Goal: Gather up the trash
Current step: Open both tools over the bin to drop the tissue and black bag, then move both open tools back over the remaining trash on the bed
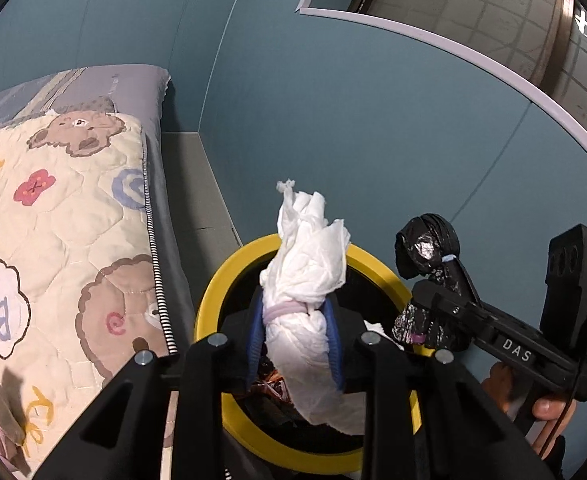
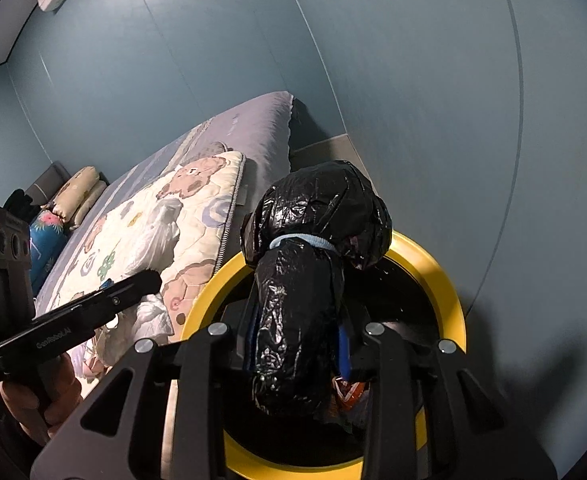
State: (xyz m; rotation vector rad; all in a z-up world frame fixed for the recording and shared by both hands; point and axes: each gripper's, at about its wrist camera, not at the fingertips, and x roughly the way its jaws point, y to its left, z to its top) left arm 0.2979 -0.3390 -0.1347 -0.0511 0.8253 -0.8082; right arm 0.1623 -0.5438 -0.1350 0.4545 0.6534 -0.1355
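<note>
My left gripper (image 1: 295, 320) is shut on a crumpled white bundle (image 1: 309, 272) tied with a pale pink band, its blue pads (image 1: 253, 336) pressing both sides. The bundle hangs over the mouth of a yellow-rimmed bin (image 1: 209, 300) with dark contents inside. To the right, my right gripper (image 1: 421, 308) holds a black plastic bundle (image 1: 425, 248). In the right wrist view the right gripper (image 2: 297, 320) is shut on that black bundle (image 2: 317, 208), which is tied with a light blue band, above the same bin's rim (image 2: 445, 280). The left gripper (image 2: 149, 280) and its white bundle (image 2: 157, 232) show at the left.
A bed with a cartoon bear quilt (image 1: 53, 220) stands close against the bin's left side. The blue wall (image 1: 373, 120) rises right behind the bin, with a window (image 1: 473, 8) higher up. Pillows (image 2: 81, 188) lie at the bed's far end. A narrow grey floor strip (image 1: 189, 184) runs between bed and wall.
</note>
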